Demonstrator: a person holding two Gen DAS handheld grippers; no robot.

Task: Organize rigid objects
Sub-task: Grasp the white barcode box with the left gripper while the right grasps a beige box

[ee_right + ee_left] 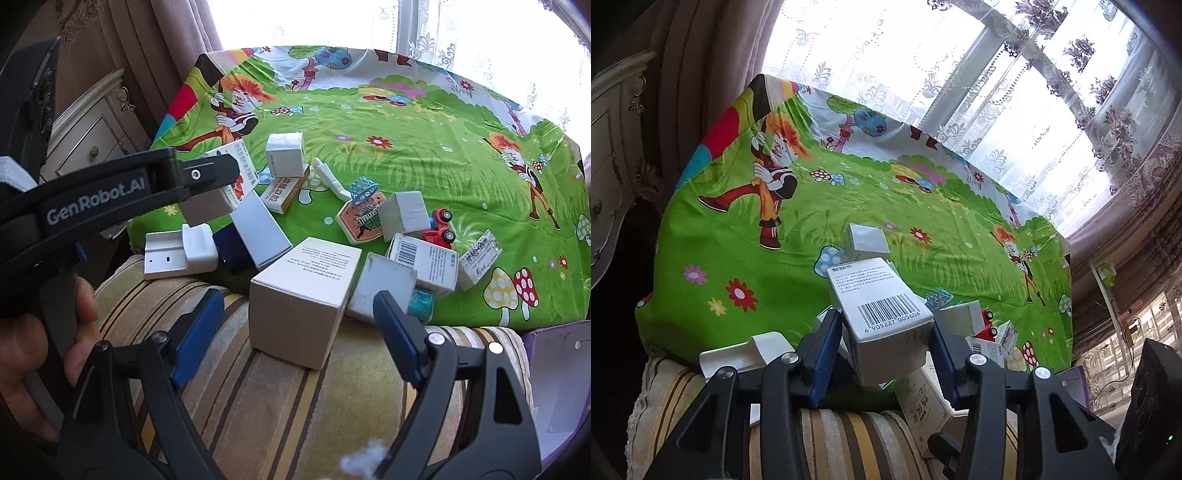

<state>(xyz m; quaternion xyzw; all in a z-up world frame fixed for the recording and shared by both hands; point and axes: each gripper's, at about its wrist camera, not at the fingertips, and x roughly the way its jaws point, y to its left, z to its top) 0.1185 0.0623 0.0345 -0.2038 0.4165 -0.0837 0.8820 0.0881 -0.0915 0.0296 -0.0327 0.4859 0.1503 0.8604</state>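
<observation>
Left fingers (886, 332) clench barcoded box (882, 306); right fingers (299, 325) spread around white carton (306, 291).

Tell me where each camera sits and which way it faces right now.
Left wrist: sits on the left gripper, looking down along its jaws across the green cloth toward the window; the jaws clamp a barcoded box.
Right wrist: sits on the right gripper, looking down at a big white box between its open jaws; a hand holding the left gripper shows left.
Shared: the cloth, red toy truck, box pile.
</observation>
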